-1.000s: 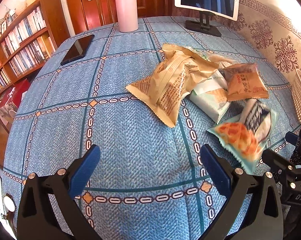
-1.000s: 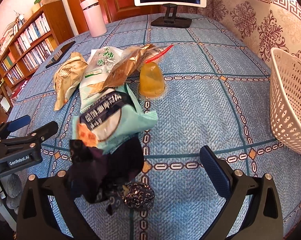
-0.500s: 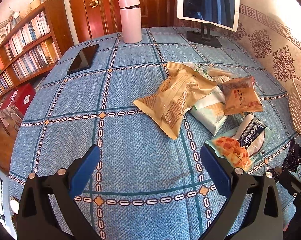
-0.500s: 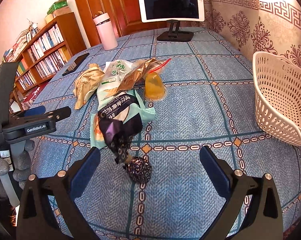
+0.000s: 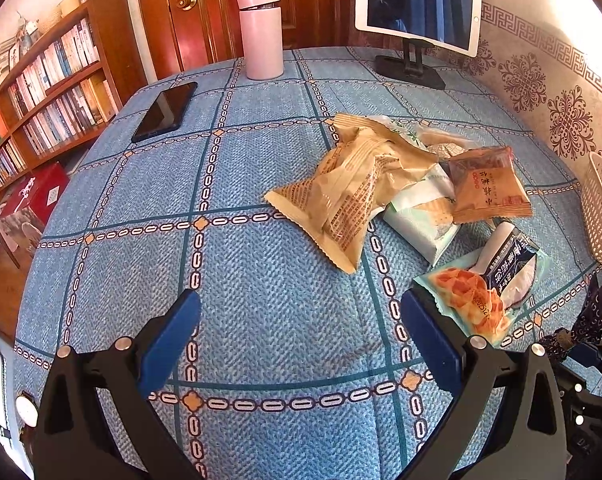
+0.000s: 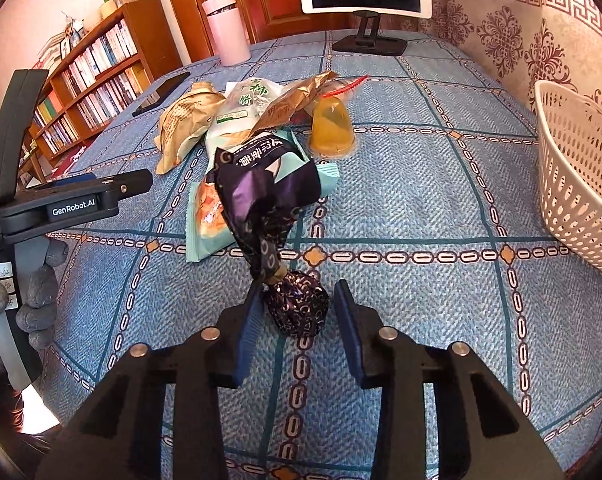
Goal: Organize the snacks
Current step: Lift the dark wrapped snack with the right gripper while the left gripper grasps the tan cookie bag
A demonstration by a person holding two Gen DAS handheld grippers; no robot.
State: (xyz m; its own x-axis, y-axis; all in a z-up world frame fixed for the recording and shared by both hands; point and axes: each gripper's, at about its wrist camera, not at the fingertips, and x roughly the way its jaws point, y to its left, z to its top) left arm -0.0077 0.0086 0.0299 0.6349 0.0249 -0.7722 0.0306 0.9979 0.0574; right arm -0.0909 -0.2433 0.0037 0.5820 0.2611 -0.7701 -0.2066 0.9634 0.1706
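Right gripper (image 6: 297, 312) jaws just closed around the dark wrapped candy (image 6: 297, 304) on the blue tablecloth (image 6: 421, 216); its twisted tail points away toward the snack pile (image 6: 257, 120). Left gripper (image 5: 301, 320) spread wide, empty.

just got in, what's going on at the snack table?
A person with a handheld gripper in each hand is sorting snacks on the blue tablecloth. The right gripper has just been closing its jaws around a dark foil-wrapped candy, which sits between them; the left pad touches it, a small gap shows on the right. The left gripper hangs open over bare cloth. The other snack packets remain piled up, and the white basket waits to the right.
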